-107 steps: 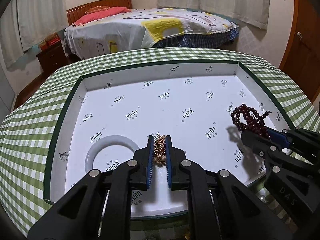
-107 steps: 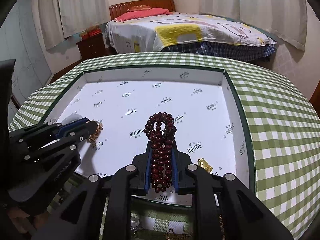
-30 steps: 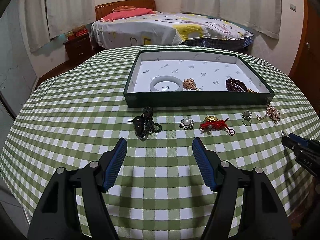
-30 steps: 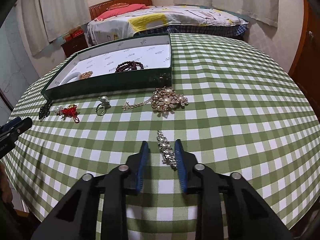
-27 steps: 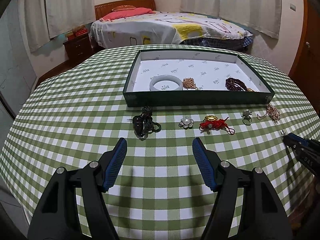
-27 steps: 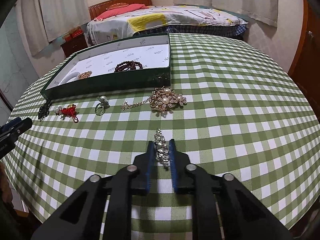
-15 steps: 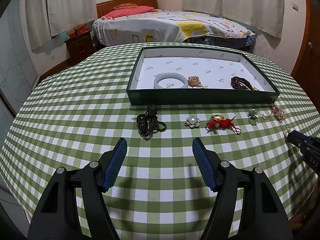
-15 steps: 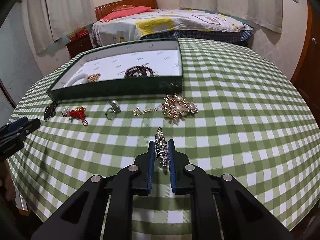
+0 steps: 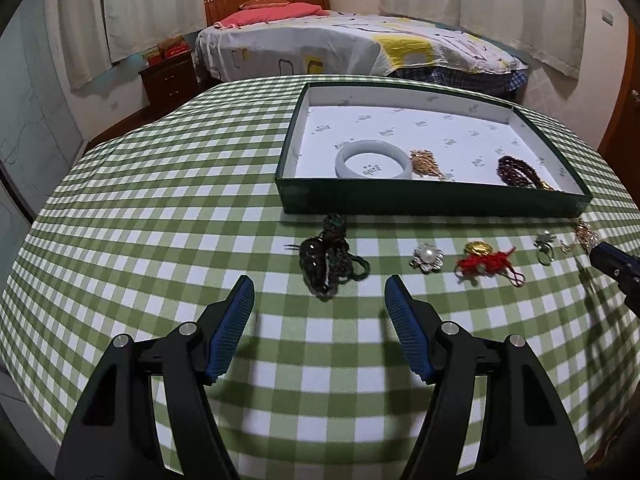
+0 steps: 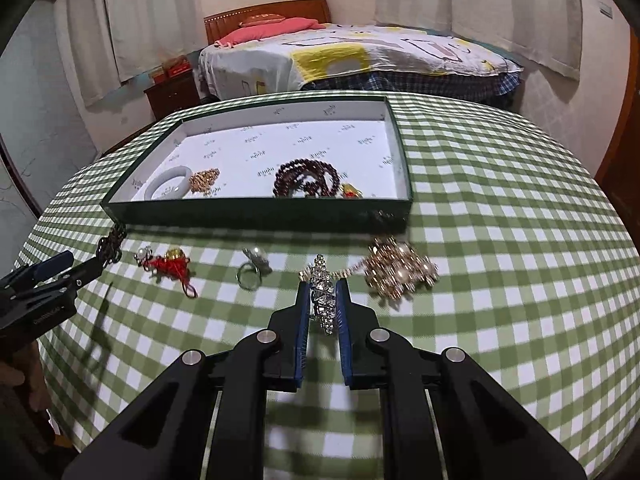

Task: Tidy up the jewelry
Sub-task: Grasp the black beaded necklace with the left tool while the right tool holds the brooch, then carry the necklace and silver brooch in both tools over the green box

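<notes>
My right gripper is shut on a silver rhinestone brooch, held above the checked cloth in front of the green tray. The tray holds a white jade bangle, a gold chain and dark red beads. My left gripper is open and empty, just short of a dark beaded pendant. On the cloth lie a pearl brooch, a red knot charm, a ring and a large gold pearl brooch.
The round table has a green checked cloth. The right gripper's tip shows at the right edge of the left wrist view. A bed and a nightstand stand behind the table.
My right gripper shut on the rhinestone brooch, lifted it and moved toward the tray. My left gripper, open, moved closer to the dark pendant.
</notes>
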The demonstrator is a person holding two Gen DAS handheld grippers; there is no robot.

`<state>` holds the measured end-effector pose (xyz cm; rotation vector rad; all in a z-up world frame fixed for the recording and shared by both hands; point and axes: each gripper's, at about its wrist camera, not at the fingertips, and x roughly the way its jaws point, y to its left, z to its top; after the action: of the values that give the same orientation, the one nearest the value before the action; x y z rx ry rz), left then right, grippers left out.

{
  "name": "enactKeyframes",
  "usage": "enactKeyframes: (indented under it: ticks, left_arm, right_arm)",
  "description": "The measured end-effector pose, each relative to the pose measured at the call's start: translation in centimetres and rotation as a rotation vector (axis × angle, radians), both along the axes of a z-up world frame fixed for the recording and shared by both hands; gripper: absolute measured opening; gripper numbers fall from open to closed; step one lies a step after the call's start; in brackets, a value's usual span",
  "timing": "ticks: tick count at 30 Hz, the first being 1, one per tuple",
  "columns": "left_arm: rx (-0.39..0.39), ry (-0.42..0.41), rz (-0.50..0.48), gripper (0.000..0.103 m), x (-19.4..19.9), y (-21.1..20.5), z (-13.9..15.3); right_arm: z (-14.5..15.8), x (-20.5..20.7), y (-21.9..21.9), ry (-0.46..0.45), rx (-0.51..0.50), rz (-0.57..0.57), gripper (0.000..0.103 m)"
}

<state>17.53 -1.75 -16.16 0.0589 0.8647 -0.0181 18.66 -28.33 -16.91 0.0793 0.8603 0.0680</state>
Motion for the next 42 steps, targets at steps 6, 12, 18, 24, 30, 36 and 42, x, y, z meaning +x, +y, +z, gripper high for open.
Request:
enactKeyframes:
  ticks: [6, 12, 18, 24, 30, 36, 42]
  left_arm:
    - [-0.002, 0.010, 0.003, 0.066, 1.6, 0.2, -0.5]
    - [-0.005, 0.028, 0.004, 0.066, 3.2, 0.1, -1.1]
    - [-0.017, 0.043, 0.010, 0.066, 4.3, 0.3, -1.4]
    - [-0.050, 0.056, 0.004, 0.060, 4.4, 0.7, -1.6]
    - [-0.056, 0.042, -0.059, 0.023, 4.1, 0.0, -1.3]
    - [-0.085, 0.026, -0.079, 0.022, 4.0, 0.0, -1.1]
    - [-0.076, -0.013, -0.086, 0.022, 3.0, -0.2, -0.3]
  right_arm:
    - [0.0, 1.7, 0.4, -0.003, 0.005, 0.011, 0.014]
    - [0.1, 2.8, 0.9, -0.006, 0.007, 0.023, 0.014]
    - [0.1, 3.3, 0.9, -0.007, 0.017, 0.024, 0.014]
    - [0.1, 3.2, 0.8, -0.005, 0.021, 0.023, 0.014]
    - [-0.1, 3.0, 0.7, 0.001, 0.028, 0.017, 0.014]
    - [-0.1, 2.5, 0.7, 0.000, 0.026, 0.012, 0.014]
    - [0.2, 1.9, 0.7, -0.010, 0.032, 0.006, 0.014]
